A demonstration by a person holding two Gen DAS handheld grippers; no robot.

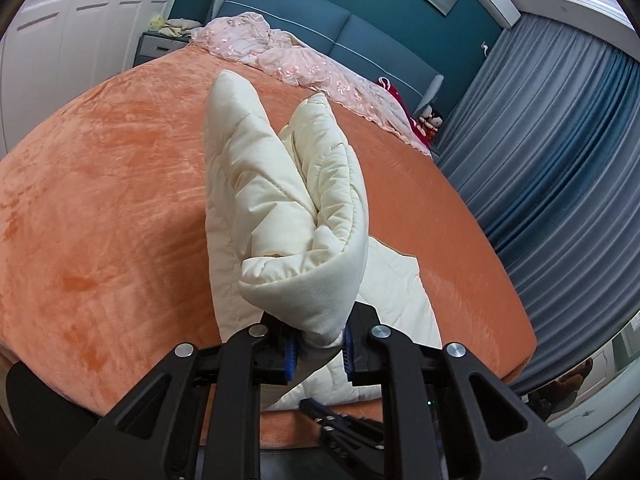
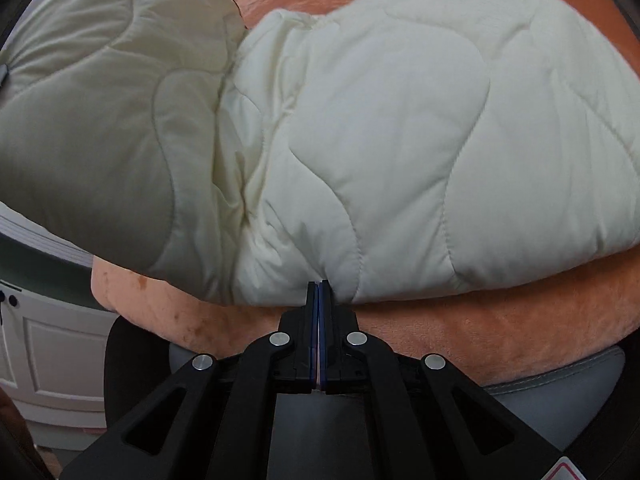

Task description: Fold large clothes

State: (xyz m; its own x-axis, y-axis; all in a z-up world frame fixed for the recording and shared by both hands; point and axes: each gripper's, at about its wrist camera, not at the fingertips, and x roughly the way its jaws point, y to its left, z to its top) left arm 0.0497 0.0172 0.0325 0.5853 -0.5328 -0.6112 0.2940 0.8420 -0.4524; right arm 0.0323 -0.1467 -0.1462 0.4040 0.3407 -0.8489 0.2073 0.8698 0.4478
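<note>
A cream quilted garment (image 1: 280,200) lies on an orange bed (image 1: 100,200). My left gripper (image 1: 318,346) is shut on a thick bunched fold of it and holds that fold raised above the bed. In the right wrist view the same cream garment (image 2: 400,140) spreads flat across the bed, with a lifted part at the upper left. My right gripper (image 2: 319,292) has its jaws pressed together at the garment's near edge; whether any cloth is between them is hidden. The tip of the right gripper (image 1: 320,408) shows below in the left wrist view.
A pink sequined cloth (image 1: 288,56) and red items (image 1: 424,120) lie along the blue headboard (image 1: 360,36). Blue curtains (image 1: 560,160) hang at the right. A white wardrobe (image 1: 80,20) and a nightstand (image 1: 156,46) stand at the left. The bed's front edge (image 2: 440,340) is close below.
</note>
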